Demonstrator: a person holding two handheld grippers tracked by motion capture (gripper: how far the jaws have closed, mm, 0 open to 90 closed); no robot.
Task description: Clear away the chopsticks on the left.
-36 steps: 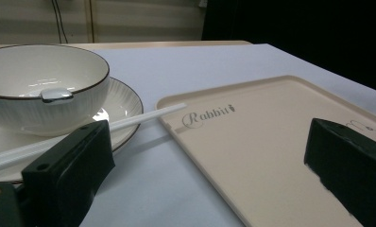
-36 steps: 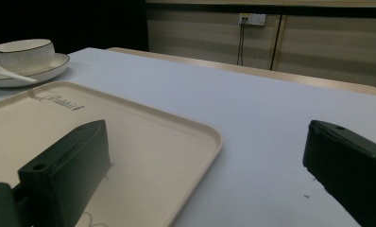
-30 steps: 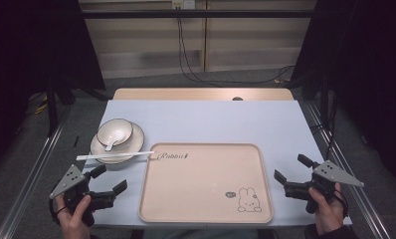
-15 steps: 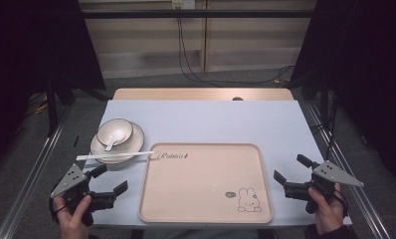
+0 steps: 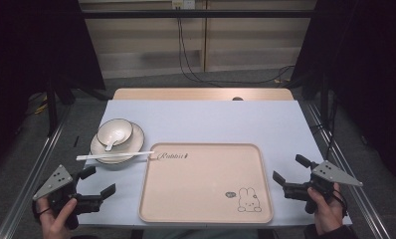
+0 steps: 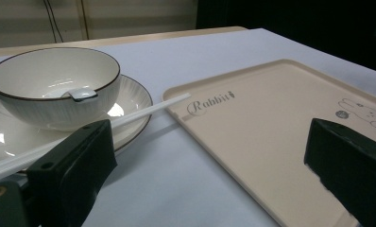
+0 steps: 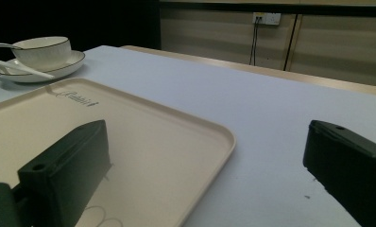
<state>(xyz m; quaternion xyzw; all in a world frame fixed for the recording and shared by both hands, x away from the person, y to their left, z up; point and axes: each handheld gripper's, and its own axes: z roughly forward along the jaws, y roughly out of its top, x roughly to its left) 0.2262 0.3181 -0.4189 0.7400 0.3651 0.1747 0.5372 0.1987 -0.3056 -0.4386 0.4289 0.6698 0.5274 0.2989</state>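
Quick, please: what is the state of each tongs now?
Left tongs: open, holding nothing.
Right tongs: open, holding nothing.

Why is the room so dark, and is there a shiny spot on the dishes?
In the high view, light falls on the pale blue table while the surroundings stay black. In the left gripper view, bright glare sits on the white ribbed plate, and the near black jaws look soft and blurry.

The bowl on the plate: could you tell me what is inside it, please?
Inside the bowl lies a white spoon, its handle resting against the rim. The bowl stands on a plate; the plate's centre beneath it is covered.
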